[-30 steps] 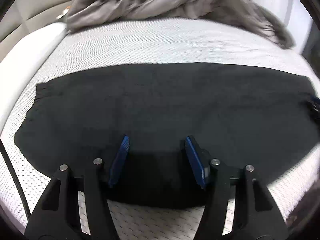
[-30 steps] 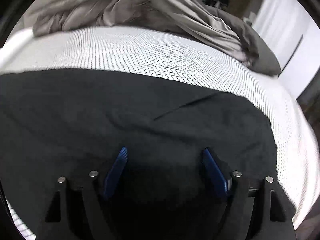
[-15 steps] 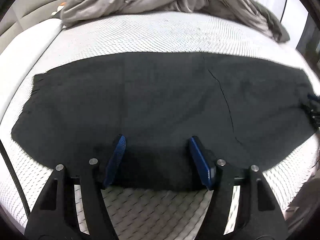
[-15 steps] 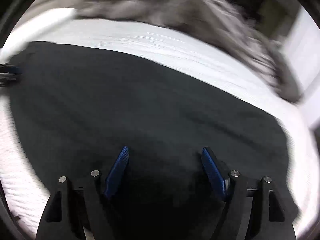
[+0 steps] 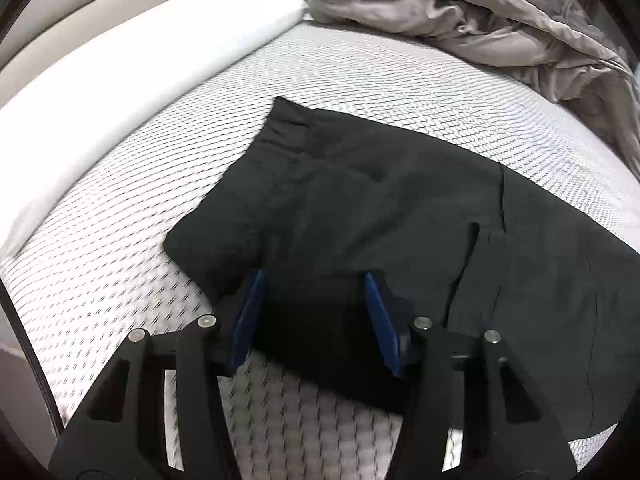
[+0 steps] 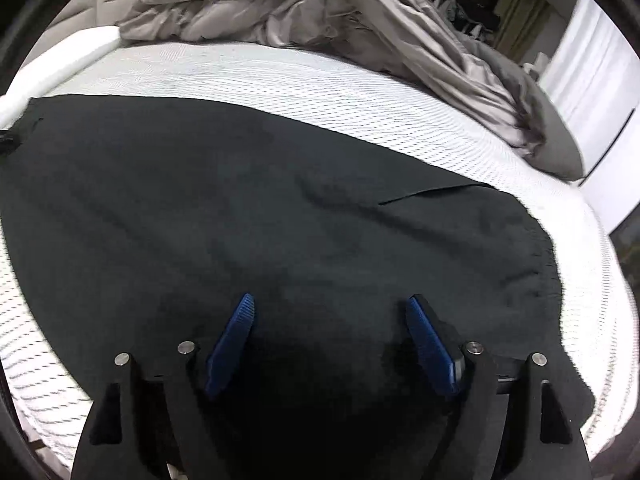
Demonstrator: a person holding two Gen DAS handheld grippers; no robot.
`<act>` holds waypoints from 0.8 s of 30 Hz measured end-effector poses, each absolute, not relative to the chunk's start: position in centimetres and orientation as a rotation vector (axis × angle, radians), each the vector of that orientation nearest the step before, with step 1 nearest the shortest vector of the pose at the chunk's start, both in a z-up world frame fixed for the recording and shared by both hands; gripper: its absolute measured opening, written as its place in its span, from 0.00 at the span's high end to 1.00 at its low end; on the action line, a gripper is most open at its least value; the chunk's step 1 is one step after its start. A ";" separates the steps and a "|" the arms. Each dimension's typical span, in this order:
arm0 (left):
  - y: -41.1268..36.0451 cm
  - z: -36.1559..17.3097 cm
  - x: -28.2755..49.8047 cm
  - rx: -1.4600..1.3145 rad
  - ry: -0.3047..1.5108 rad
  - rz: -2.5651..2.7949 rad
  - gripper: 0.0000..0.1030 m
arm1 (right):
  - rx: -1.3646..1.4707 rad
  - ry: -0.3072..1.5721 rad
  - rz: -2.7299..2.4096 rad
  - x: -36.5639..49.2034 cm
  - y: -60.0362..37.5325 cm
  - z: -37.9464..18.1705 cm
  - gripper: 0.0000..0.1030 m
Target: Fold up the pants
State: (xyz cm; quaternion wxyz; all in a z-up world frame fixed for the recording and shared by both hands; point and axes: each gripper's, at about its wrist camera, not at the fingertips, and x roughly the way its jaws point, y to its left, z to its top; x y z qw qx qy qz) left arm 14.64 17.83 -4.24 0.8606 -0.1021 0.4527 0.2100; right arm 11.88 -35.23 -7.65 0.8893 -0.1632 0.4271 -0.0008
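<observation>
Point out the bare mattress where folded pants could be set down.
Free: the strip of mattress between the black pants and the gray duvet, and the patch between the pants' end and the white pillow. Crowded: the far end under the duvet, and the middle, covered by the pants.

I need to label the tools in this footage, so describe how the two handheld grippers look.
Both look alike. The left gripper and the right gripper each have two matte black, open-framed arms with triangular cut-outs and silver round pins at the joints. Each finger carries a slim blue ribbed pad. A thin dark cable curves along the left view's edge. No hands or sleeves show.
</observation>
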 end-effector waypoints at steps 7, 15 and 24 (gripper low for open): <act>10.1 -1.1 11.3 -0.339 0.861 0.152 0.47 | -0.175 0.842 0.050 10.5 -35.2 -5.1 0.21; -3.5 -3.2 4.0 -0.426 0.950 -0.206 0.24 | 0.351 0.806 0.394 3.3 -31.1 -4.3 0.21; -6.4 -4.9 3.1 -0.560 0.980 -0.280 0.19 | 0.717 0.890 0.467 8.0 -28.0 -10.0 0.21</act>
